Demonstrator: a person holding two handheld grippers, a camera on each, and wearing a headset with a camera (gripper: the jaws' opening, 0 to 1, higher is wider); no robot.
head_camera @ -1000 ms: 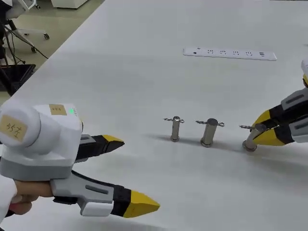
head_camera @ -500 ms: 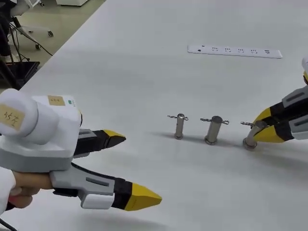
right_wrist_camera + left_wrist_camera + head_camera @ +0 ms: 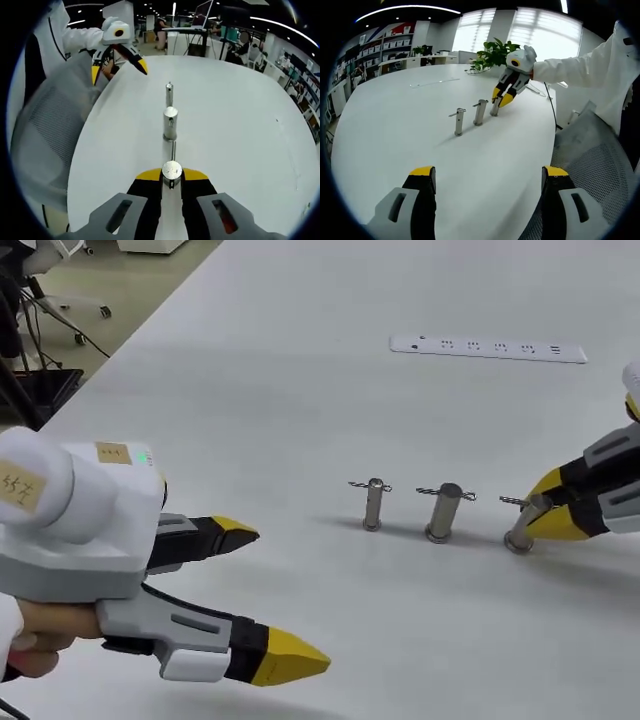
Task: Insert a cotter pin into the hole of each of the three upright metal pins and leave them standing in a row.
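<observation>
The left hand-held gripper (image 3: pixel 488 175) shows its two yellow-tipped jaws wide apart at the bottom, over the near edge of the white worktop (image 3: pixel 395 125). Toward the worktop's right edge three metal pins form a row running away: the near pin (image 3: pixel 459 122) with a cotter pin (image 3: pixel 454 114) through its top, the middle pin (image 3: pixel 480 112), and the far pin (image 3: pixel 494 107), leaning, clamped by the right hand-held gripper (image 3: pixel 501 99) on a white sleeve (image 3: pixel 575 62). A power strip (image 3: pixel 435 82) lies near the far edge.

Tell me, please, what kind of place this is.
Probably an open office or a lab workroom: a large white table with a power strip on it, shelves along the far wall, and a potted plant.
</observation>
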